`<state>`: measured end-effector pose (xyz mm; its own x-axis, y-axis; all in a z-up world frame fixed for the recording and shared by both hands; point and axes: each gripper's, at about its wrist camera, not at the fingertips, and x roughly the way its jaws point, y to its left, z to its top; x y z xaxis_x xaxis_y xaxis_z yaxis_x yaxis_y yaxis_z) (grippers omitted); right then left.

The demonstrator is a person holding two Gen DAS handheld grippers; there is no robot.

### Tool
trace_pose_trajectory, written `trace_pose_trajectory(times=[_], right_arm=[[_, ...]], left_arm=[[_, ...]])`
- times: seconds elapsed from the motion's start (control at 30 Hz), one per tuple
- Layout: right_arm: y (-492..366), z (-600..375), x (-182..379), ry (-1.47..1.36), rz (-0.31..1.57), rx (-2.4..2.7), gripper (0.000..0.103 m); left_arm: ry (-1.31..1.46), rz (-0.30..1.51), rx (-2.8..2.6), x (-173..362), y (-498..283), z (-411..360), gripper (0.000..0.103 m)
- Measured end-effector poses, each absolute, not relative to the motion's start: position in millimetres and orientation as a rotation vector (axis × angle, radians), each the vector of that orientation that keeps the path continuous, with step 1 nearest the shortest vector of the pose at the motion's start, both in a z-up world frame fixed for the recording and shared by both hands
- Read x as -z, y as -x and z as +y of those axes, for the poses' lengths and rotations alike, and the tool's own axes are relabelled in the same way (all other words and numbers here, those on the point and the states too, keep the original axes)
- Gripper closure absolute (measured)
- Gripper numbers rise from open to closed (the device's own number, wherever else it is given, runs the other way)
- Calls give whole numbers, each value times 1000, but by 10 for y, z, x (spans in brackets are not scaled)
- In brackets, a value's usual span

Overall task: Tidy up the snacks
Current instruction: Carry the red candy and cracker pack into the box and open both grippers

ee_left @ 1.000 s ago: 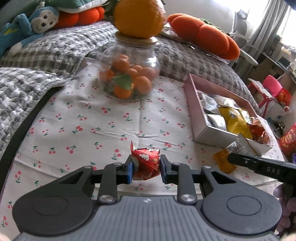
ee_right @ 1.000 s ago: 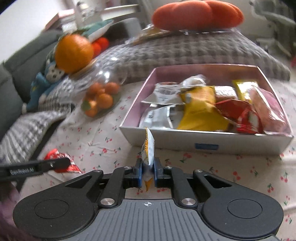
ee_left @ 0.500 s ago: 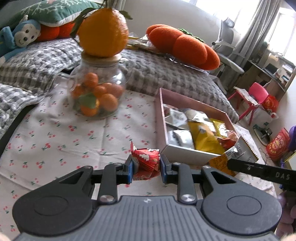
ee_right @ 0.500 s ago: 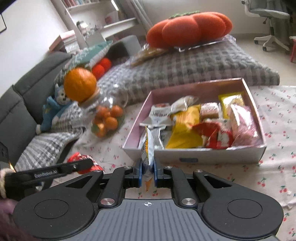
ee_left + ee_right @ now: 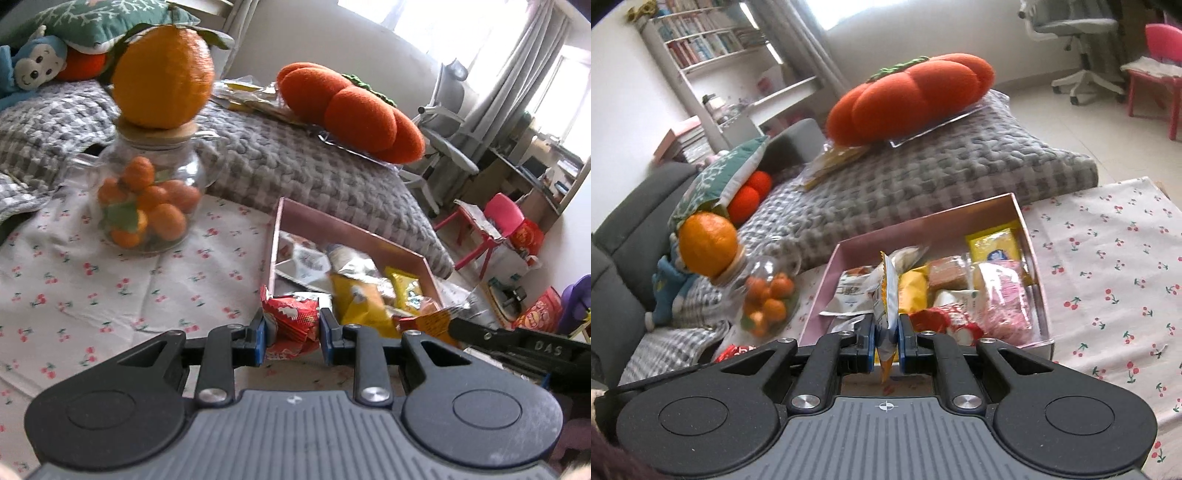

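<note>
My left gripper is shut on a crumpled red snack packet, held in the air just short of the near left corner of the pink box. My right gripper is shut on a thin orange and white snack packet that stands on edge between its pads, in front of the same pink box. The box holds several packets, yellow, silver, red and pink. In the left wrist view the right gripper's finger reaches in from the right with its orange packet.
A glass jar of small oranges with a big orange on its lid stands on the cherry-print cloth, left of the box. Behind lie a grey knitted blanket and an orange pumpkin cushion. A red chair stands at the right.
Both grippers have risen and moved toward the pink box with their packets still held. The box now sits closer under both views, and the jar has slid to the left.
</note>
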<state>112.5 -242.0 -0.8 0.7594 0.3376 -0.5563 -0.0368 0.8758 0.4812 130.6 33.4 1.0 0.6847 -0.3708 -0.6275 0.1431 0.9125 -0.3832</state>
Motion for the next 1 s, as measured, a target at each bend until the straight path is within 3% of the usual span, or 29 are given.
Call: trace_pose_trajectory(times=[0.77,1.0], right_arm=[[-1469,-2575,210,-552,666,-111,91],[-1509,-2657,262,-571,659,-98,86]], left_arm=[[239,759,195,267,-1617,-260,77],[208,790,174,338,-1654,-310,74]])
